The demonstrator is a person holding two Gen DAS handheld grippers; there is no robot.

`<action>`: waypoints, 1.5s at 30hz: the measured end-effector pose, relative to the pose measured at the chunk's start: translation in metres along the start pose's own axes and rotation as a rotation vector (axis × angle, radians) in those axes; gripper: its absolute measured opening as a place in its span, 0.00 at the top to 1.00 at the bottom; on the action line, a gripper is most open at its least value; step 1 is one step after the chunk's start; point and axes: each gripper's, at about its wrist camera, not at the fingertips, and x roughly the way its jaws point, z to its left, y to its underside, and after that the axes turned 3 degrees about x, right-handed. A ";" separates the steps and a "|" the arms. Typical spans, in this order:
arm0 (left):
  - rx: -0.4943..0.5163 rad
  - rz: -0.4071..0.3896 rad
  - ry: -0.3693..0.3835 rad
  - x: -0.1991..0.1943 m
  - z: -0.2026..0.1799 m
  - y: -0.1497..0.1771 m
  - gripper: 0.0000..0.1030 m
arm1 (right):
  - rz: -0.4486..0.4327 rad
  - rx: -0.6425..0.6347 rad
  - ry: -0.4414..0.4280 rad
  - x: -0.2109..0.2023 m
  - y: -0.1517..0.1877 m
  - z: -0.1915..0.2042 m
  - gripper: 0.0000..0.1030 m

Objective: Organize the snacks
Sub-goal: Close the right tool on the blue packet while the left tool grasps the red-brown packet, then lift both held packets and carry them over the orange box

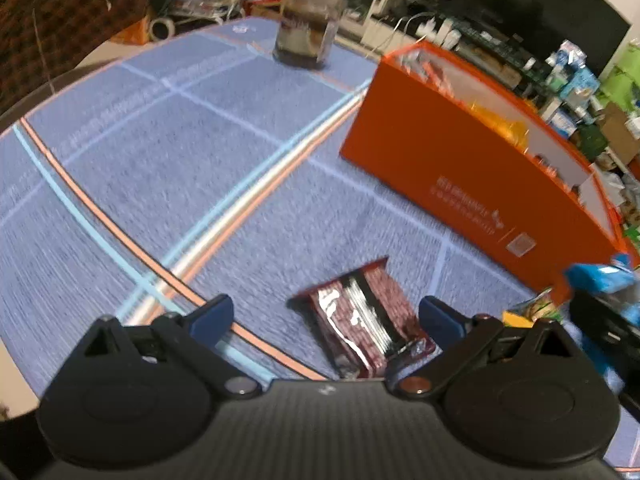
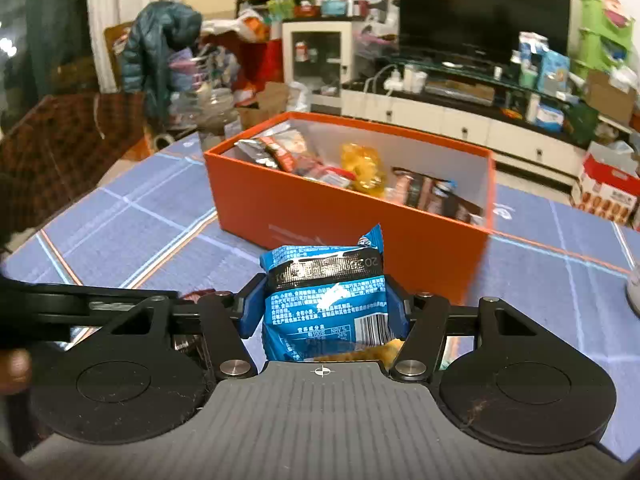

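An orange box [image 2: 352,216] holding several snack packets stands on the blue plaid tablecloth; it also shows in the left wrist view [image 1: 452,160] at the right. My right gripper [image 2: 325,304] is shut on a blue snack packet [image 2: 326,304] and holds it above the table just in front of the box. My left gripper [image 1: 326,314] is open, low over the cloth, with a dark red foil packet [image 1: 362,318] lying between its fingers. The blue packet [image 1: 604,278] and the right gripper show at the far right of the left wrist view.
A glass jar [image 1: 310,22] stands at the far side of the table [image 1: 160,160]. A green and yellow packet [image 1: 532,310] lies by the box's near corner. A white object [image 2: 634,288] sits at the right table edge. Cluttered room, TV stand and chair beyond.
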 end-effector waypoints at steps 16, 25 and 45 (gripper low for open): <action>0.196 0.009 0.143 0.007 -0.014 -0.001 0.50 | 0.005 0.146 0.088 -0.020 0.007 -0.071 0.52; 0.384 -0.036 0.213 -0.016 0.000 -0.001 0.68 | -0.011 0.097 0.104 -0.021 0.005 -0.059 0.52; 0.457 -0.019 0.269 -0.018 0.004 -0.008 0.81 | -0.012 0.014 0.071 -0.011 0.005 -0.021 0.52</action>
